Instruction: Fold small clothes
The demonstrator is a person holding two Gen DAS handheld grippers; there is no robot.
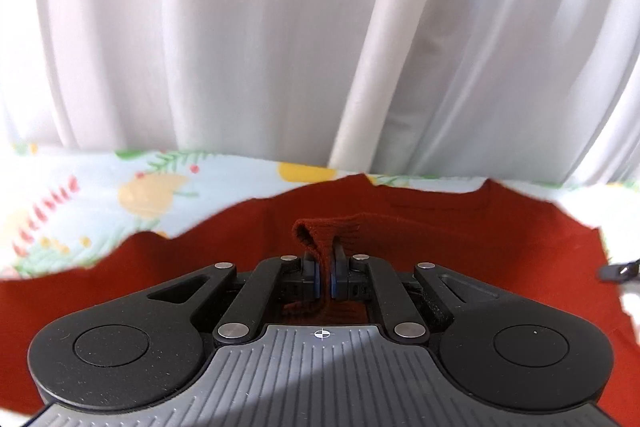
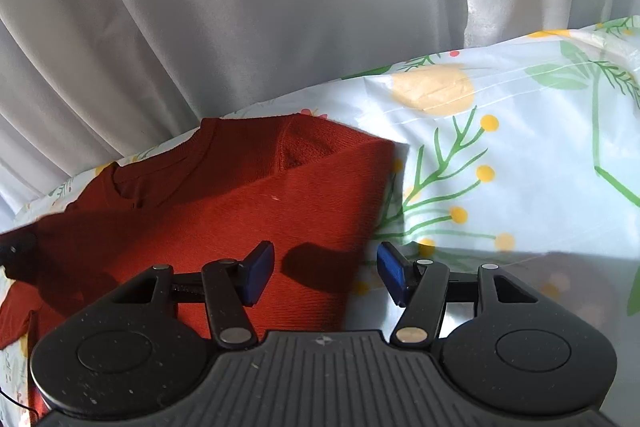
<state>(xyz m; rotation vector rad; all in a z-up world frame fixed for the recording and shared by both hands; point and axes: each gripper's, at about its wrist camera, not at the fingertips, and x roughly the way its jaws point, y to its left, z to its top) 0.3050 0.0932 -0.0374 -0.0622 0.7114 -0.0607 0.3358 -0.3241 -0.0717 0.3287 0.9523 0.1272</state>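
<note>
Sweater [image 2: 256, 203], rust-red, lies on the floral-covered worktop [image 2: 500, 155]; left gripper [image 1: 325, 267] pinches its ribbed cuff [image 1: 320, 231] mid-fold. Right gripper [image 2: 326, 273] hovers half-open, empty. Next: carry the sleeve inward.

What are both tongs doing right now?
Left tongs: shut on a ribbed edge of the red sweater.
Right tongs: open, holding nothing.
</note>
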